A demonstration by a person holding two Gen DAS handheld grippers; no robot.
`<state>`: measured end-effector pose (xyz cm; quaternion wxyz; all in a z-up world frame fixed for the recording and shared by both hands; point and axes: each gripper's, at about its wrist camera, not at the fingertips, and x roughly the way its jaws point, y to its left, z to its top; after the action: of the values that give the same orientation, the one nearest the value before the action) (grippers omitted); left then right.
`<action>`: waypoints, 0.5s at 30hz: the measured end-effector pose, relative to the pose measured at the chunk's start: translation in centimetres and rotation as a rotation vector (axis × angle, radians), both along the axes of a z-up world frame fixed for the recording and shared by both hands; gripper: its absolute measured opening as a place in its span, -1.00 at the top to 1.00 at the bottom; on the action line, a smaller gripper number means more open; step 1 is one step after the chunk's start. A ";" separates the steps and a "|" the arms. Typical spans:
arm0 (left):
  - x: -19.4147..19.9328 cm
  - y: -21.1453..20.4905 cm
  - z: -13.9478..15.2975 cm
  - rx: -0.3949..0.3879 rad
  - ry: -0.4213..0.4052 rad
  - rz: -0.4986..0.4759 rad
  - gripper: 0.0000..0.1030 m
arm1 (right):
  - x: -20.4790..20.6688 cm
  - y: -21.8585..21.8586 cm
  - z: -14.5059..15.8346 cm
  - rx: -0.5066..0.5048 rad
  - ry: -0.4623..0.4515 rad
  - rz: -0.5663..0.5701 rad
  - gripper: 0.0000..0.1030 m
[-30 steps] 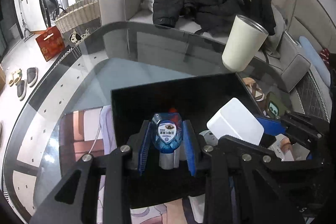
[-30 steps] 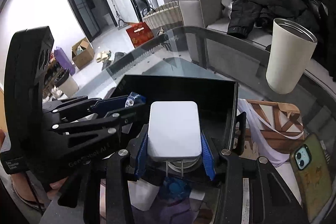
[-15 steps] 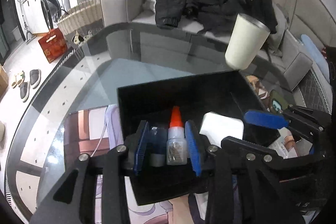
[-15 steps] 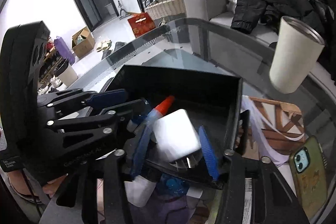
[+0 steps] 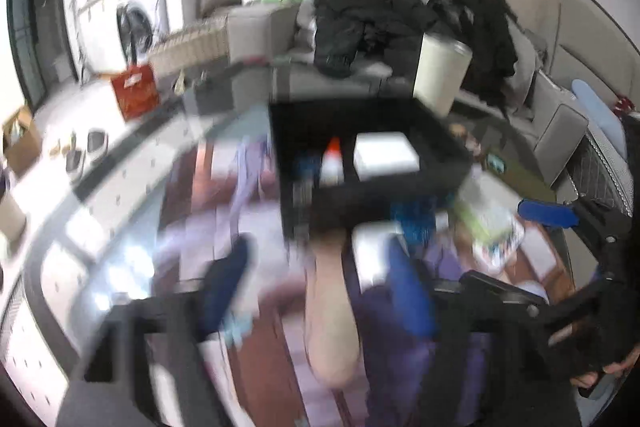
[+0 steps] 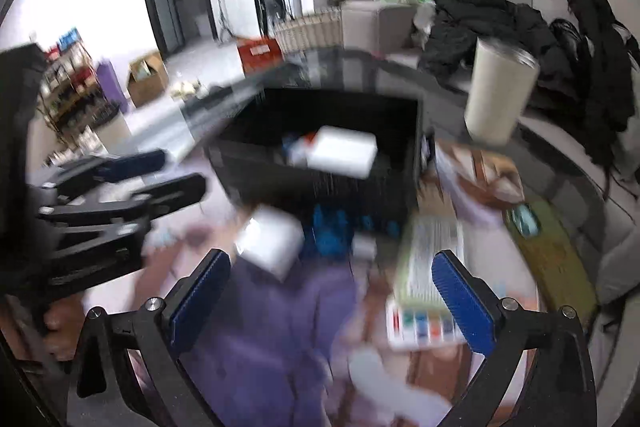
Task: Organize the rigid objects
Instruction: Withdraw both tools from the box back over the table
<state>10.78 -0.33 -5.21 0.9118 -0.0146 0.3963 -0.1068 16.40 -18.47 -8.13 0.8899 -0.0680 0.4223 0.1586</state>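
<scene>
Both views blurred. Right hand-held gripper spread wide, empty; left hand-held gripper likewise. Loose white block near, at 11 o'clock. Beyond, at 12, bin holding white box and glue bottle. Risk: hasty reach knocks tall cup at 1 o'clock.

Black-framed hand-held gripper, ribbed blue pads, silver screws

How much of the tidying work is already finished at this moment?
Done: the white charger and the red-capped glue bottle lie inside the black box. In hand: nothing; the left tool and right tool are open. Left: a white block and a colourful flat package lie outside the box.
</scene>
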 end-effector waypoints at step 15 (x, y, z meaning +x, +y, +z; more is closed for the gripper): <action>-2.1 -0.4 -5.0 0.016 0.128 0.053 -0.76 | -1.4 -0.3 -6.3 -0.062 0.044 -0.013 -0.99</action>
<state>8.67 -0.73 -10.18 0.8871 -0.0245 0.4542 -0.0782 14.97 -18.78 -14.39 0.8789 -0.0894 0.4468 0.1410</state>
